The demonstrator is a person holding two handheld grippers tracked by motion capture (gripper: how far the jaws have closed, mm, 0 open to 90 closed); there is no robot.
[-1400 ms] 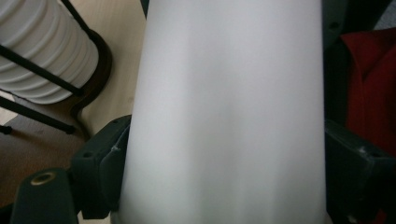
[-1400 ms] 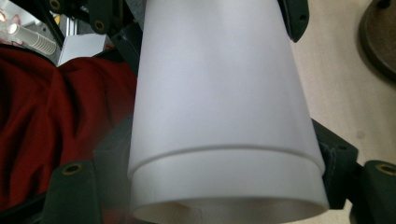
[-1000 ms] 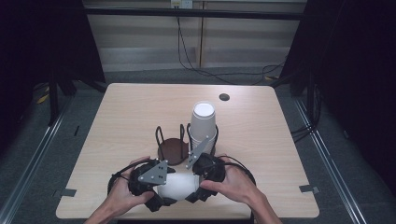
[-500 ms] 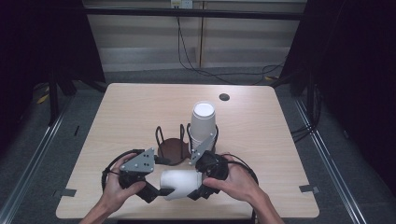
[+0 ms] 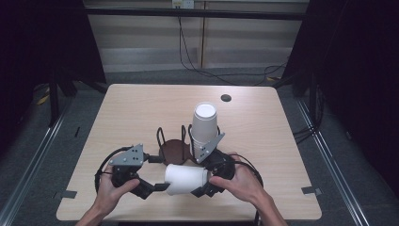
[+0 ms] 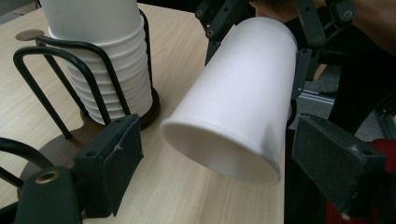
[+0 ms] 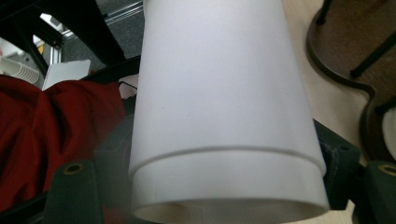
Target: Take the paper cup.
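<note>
Apparently pale wooden table [image 5: 141,113], dark surroundings.

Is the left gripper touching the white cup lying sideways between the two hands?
Apart. In the left gripper view, the white cup sits between the left gripper's jaws, with bare table showing on one side and a dark gap on the other.
</note>
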